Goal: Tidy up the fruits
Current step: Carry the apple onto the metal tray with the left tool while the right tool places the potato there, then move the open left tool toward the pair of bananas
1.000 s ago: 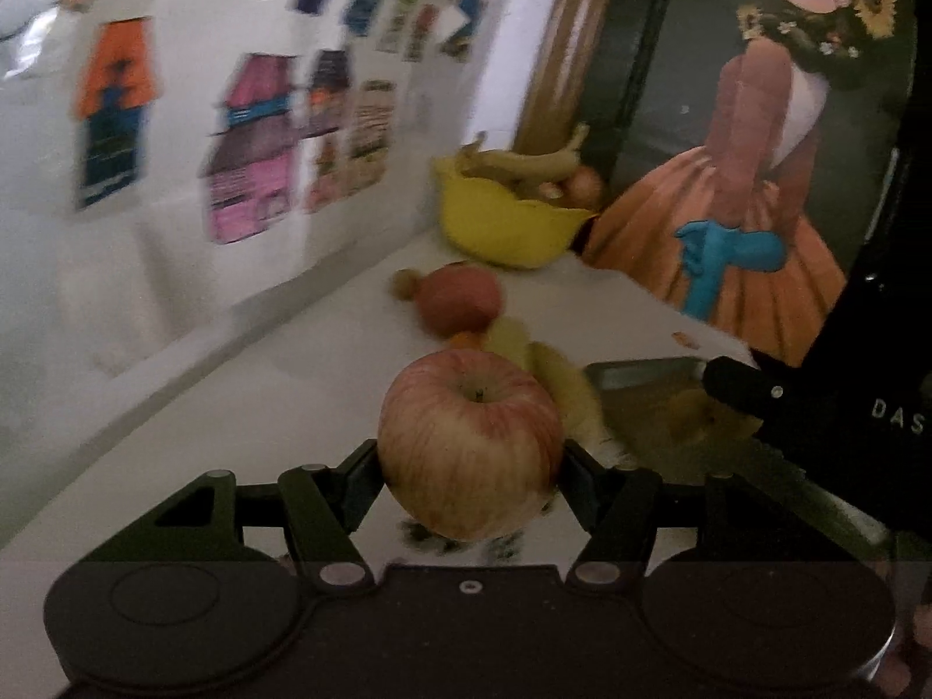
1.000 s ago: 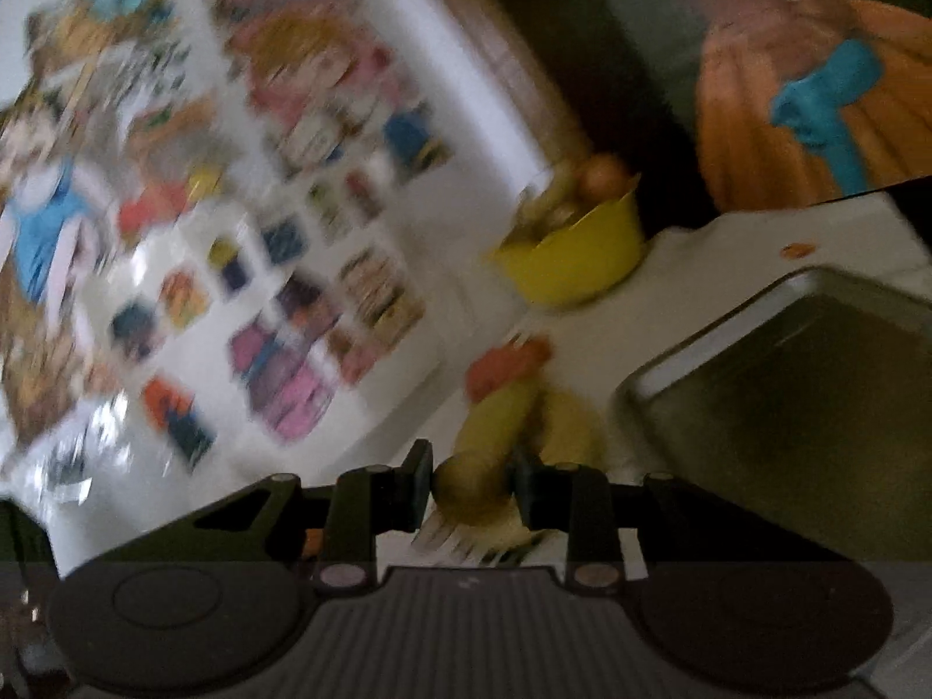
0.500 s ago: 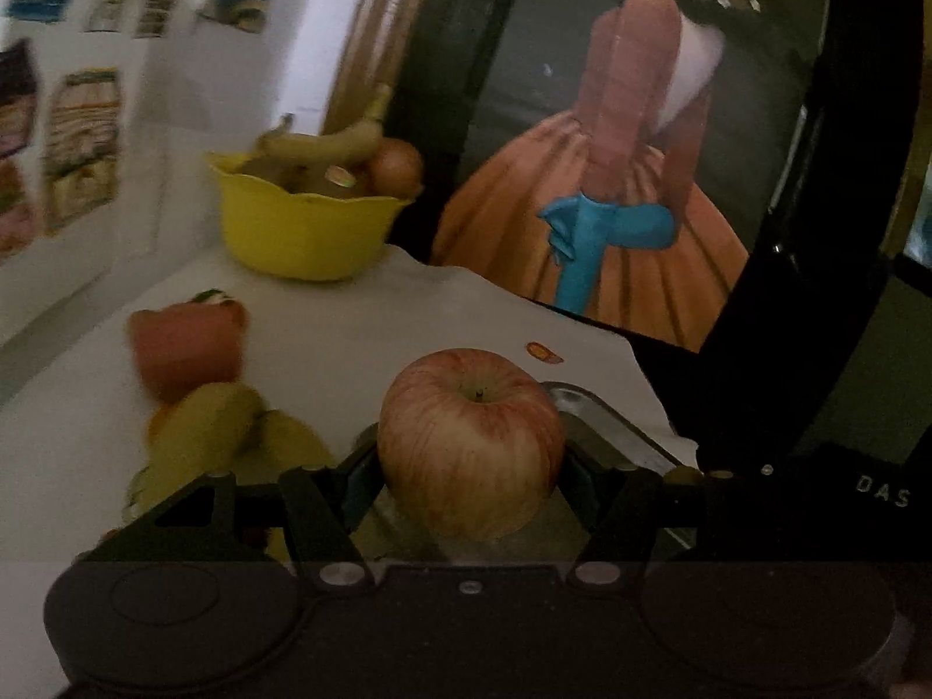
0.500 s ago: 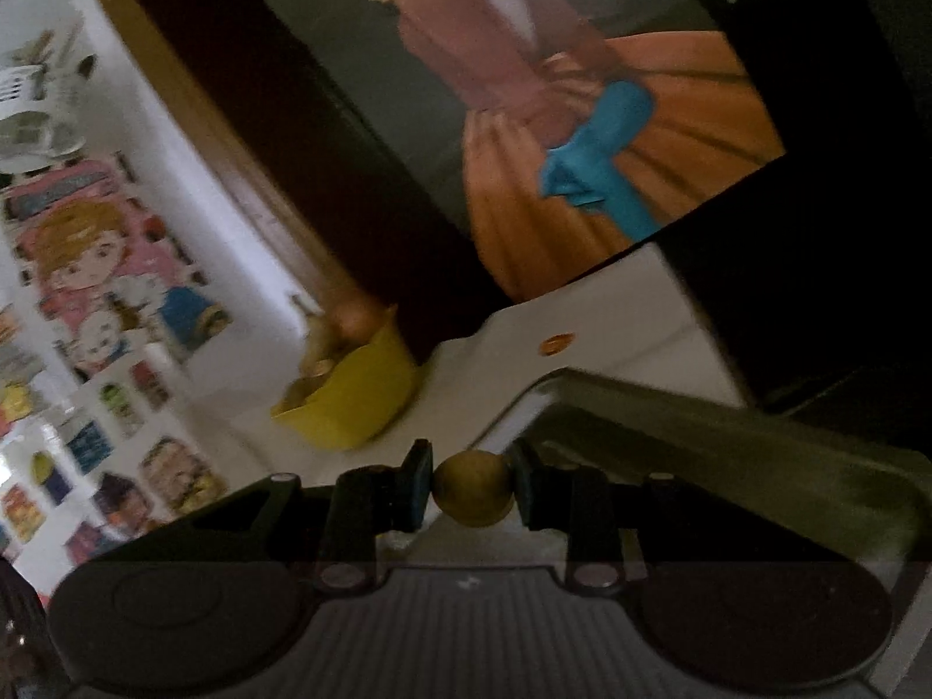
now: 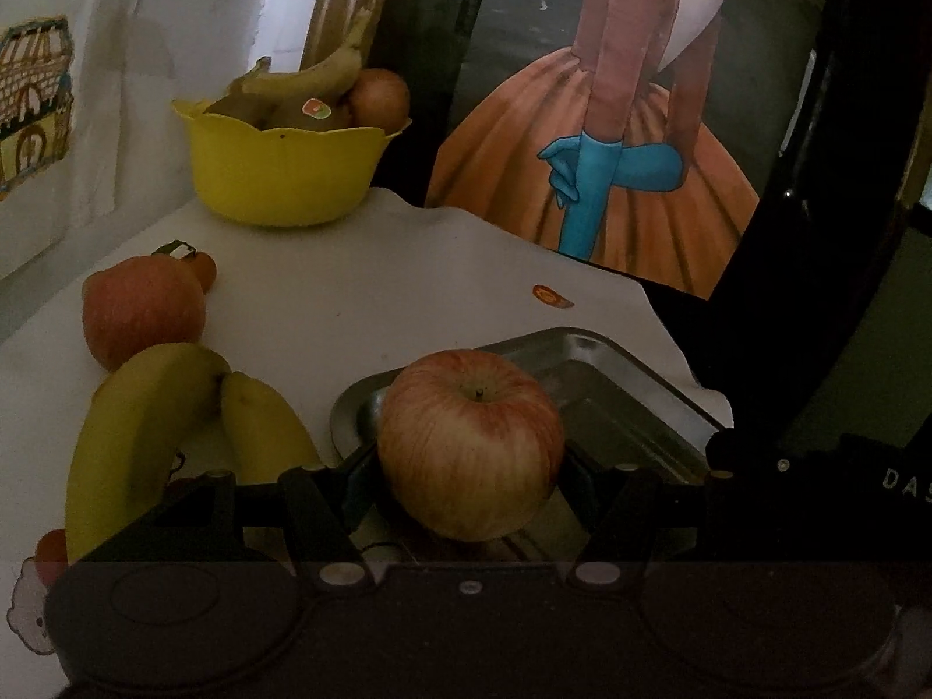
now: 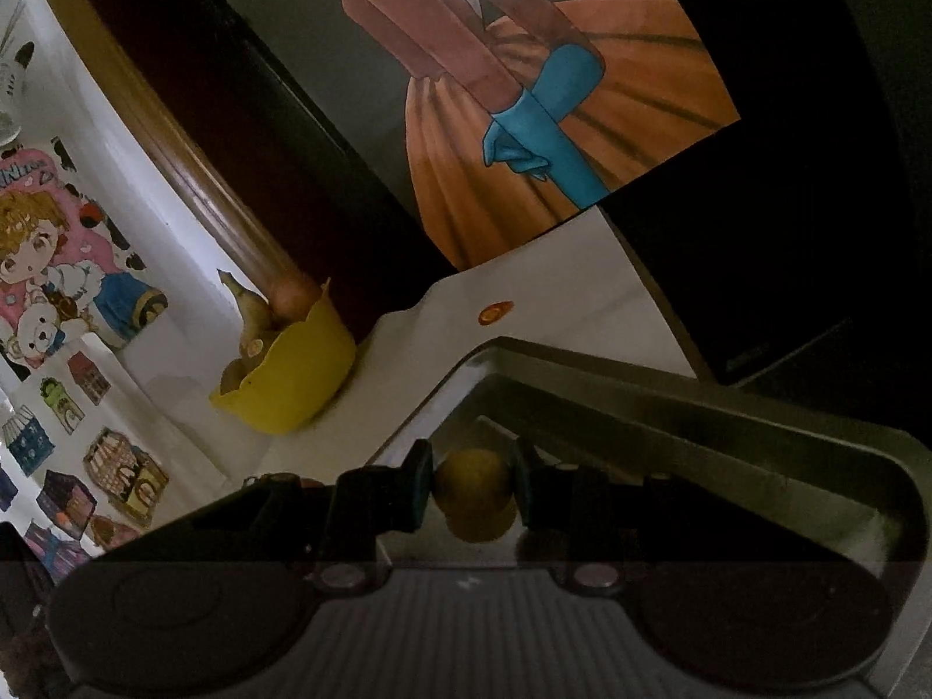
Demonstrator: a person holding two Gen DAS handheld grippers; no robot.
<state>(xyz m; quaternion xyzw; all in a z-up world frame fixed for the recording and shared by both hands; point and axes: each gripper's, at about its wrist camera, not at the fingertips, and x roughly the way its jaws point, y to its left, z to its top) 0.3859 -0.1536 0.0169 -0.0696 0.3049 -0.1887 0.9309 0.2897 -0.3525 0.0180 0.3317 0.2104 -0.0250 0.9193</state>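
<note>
Dim, murky both views; sharp, no motion blur; fisheye bending edges; foreground in deep shadow

My left tongs (image 5: 469, 466): matte black body, two round recesses, silver screws; my right tongs (image 6: 473, 489): same, teal pads (image 6: 420, 486), ribbed grey centre.

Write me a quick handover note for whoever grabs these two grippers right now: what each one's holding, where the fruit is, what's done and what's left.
Left gripper: shut on the red-yellow apple, held at the near corner of the metal tray.
Right gripper: shut on a small round yellowish fruit, over the tray interior.
Nothing shows released in the tray yet.
Loose on the white tabletop: two bananas, a reddish apple, a small orange fruit behind it.
The yellow bowl at the back holds a banana and other fruit.
Likely next: set both held fruits down in the tray, then collect the loose ones.
</note>
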